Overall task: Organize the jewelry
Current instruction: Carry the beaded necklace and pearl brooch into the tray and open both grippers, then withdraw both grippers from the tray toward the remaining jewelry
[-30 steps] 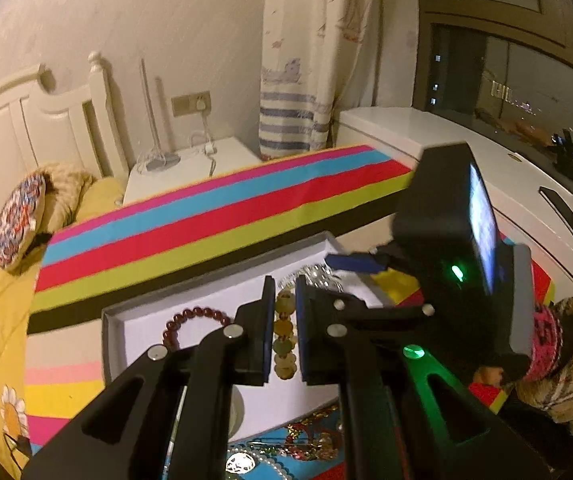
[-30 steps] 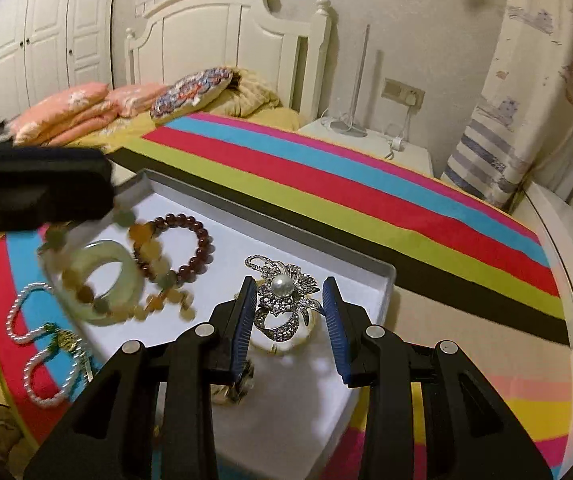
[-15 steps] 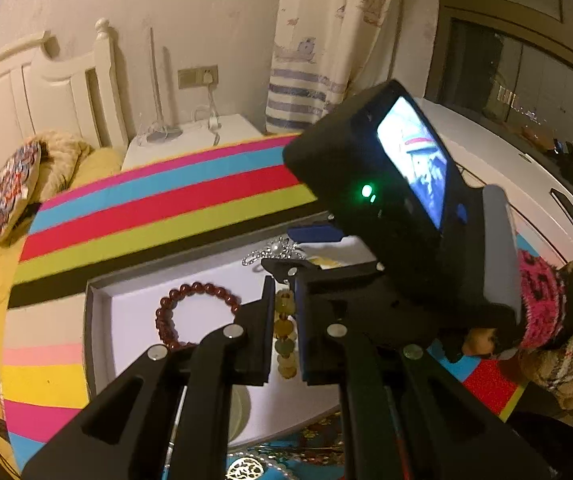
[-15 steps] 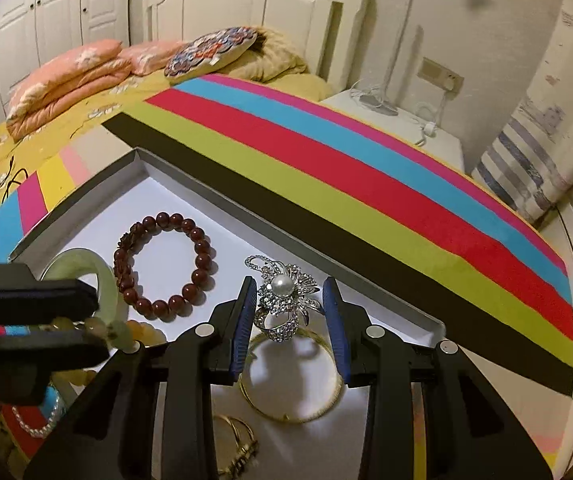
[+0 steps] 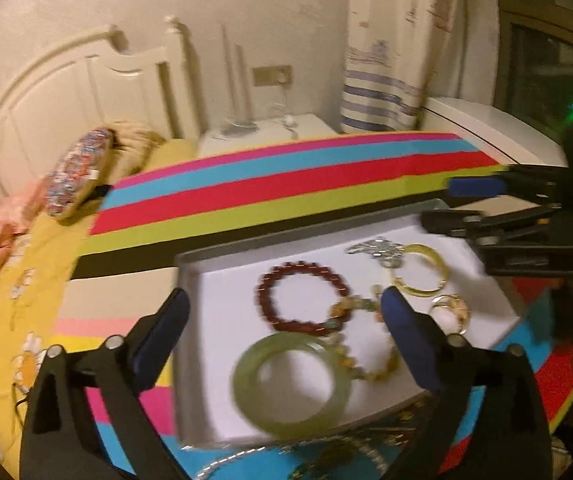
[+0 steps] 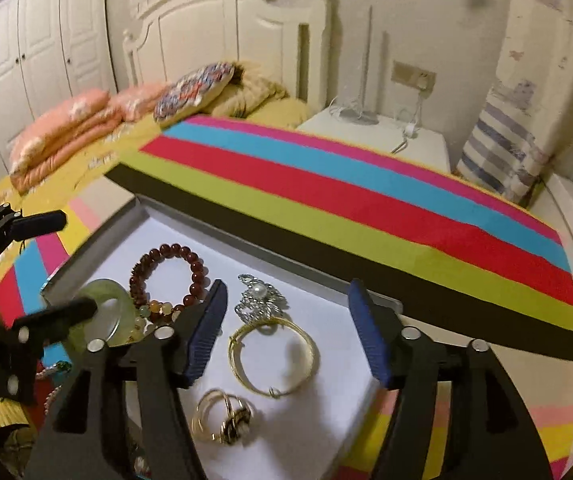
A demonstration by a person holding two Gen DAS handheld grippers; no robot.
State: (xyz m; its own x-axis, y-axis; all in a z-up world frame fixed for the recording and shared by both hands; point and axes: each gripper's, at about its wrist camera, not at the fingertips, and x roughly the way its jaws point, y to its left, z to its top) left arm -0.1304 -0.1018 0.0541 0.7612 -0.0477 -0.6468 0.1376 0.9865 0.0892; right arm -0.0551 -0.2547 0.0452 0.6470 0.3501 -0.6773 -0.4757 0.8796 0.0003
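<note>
A shallow white tray (image 5: pixel 214 292) (image 6: pixel 326 412) lies on a striped cloth. In it lie a dark red bead bracelet (image 5: pixel 302 298) (image 6: pixel 166 276), a green jade bangle (image 5: pixel 290 384) (image 6: pixel 106 312), an amber bead bracelet (image 5: pixel 366 336) (image 6: pixel 158 310), a silver pearl brooch (image 5: pixel 378 250) (image 6: pixel 260 298), a gold wire bangle (image 5: pixel 420 268) (image 6: pixel 272 354) and gold rings (image 5: pixel 448 312) (image 6: pixel 224 420). My left gripper (image 5: pixel 282 336) (image 6: pixel 46 264) is open and empty above the tray's near left. My right gripper (image 6: pixel 286 332) (image 5: pixel 454 204) is open and empty over the brooch and gold bangle.
The striped cloth (image 6: pixel 346 208) covers a bed with pillows (image 6: pixel 194 92) and a white headboard (image 6: pixel 222 28). A white nightstand (image 6: pixel 378 136) stands behind. More pearl and gold jewelry (image 5: pixel 286 456) lies on the cloth in front of the tray.
My left gripper opened and let the amber bead bracelet drop into the tray, then drew back. My right gripper opened and let the pearl brooch go onto the tray.
</note>
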